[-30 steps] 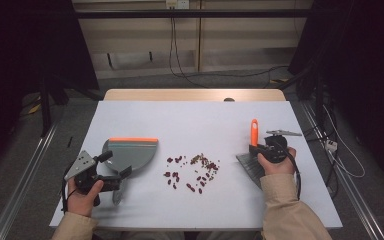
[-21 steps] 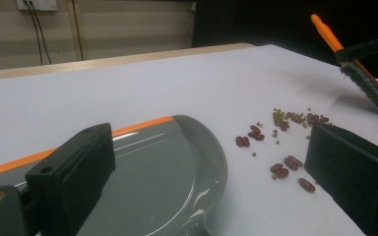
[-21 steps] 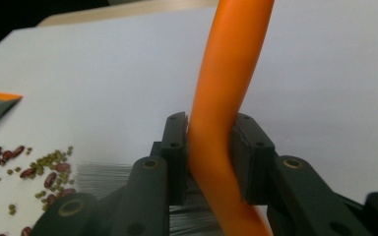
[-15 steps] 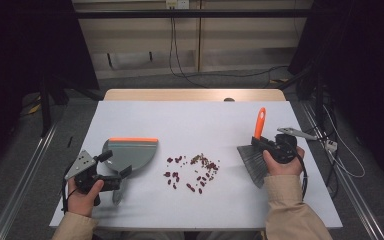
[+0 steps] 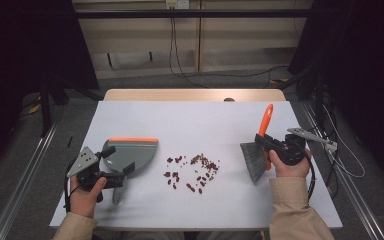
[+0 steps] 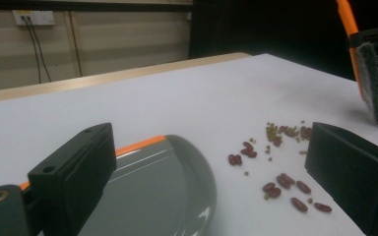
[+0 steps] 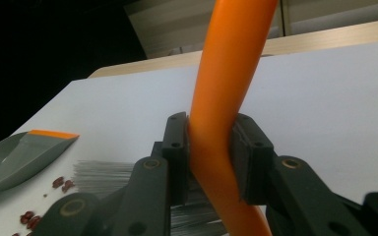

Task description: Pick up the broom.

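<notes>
Overhead light falls evenly on the white table (image 5: 195,120); its surroundings are dark. Shadows soft. Faint glare on the dustpan (image 6: 167,187). Near claw parts blurred; images grainy.

Looks like a lab or test room: white table (image 5: 130,115) sitting between metal rails (image 5: 25,170), dark curtains (image 5: 25,45) on both sides, cables (image 5: 180,55) hanging from a wall socket (image 5: 176,4), grey carpet floor (image 5: 145,82).

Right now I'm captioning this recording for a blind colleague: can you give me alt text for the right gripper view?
The right gripper has its two black jaws shut on the orange handle of a brush, grey bristles pointing down at a white table. At far left lie a grey dustpan and scattered red beans.
</notes>
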